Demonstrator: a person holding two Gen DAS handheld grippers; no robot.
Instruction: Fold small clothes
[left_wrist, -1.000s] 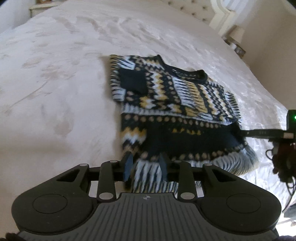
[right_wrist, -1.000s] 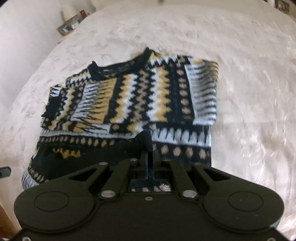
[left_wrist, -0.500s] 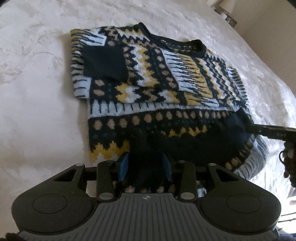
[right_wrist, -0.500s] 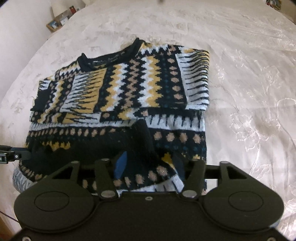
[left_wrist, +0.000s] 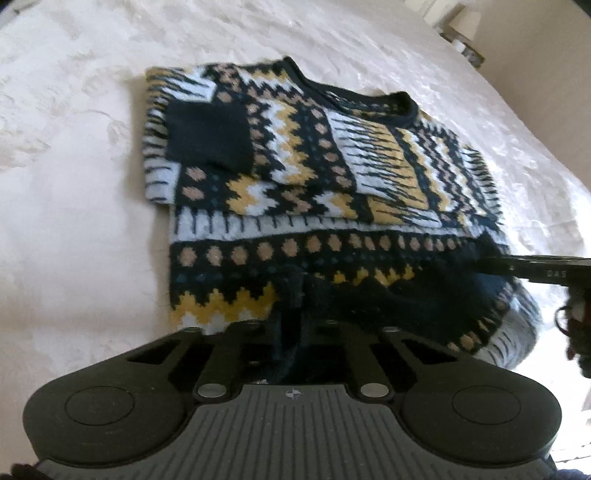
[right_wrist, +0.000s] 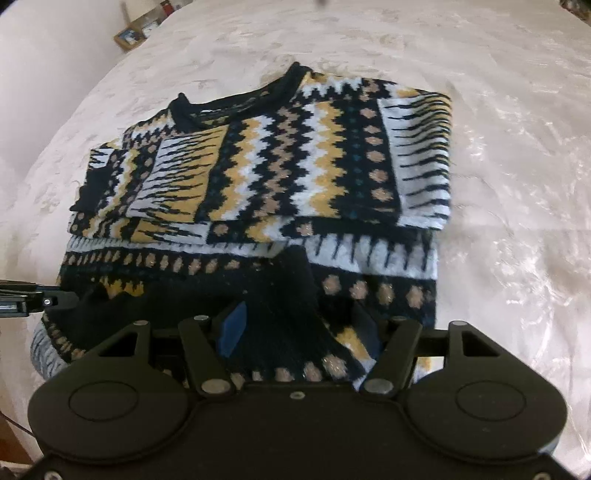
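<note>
A small knitted sweater in black, white, yellow and tan lies on a white bedspread, sleeves folded in over the chest. Its hem is lifted and turned toward the collar. My left gripper is shut on the sweater's dark hem at the near left. In the right wrist view the sweater fills the middle. My right gripper is open, its jaws wide apart around the hem fabric at the near right. The right gripper's finger shows in the left wrist view.
The white bedspread spreads on all sides of the sweater. A bedside table with a lamp stands at the far right of the left wrist view. A picture frame stands beyond the bed at the upper left of the right wrist view.
My left gripper has shut on the hem; it was open before. My right gripper, shut a second ago, has opened. Both have carried the hem up toward the collar.
</note>
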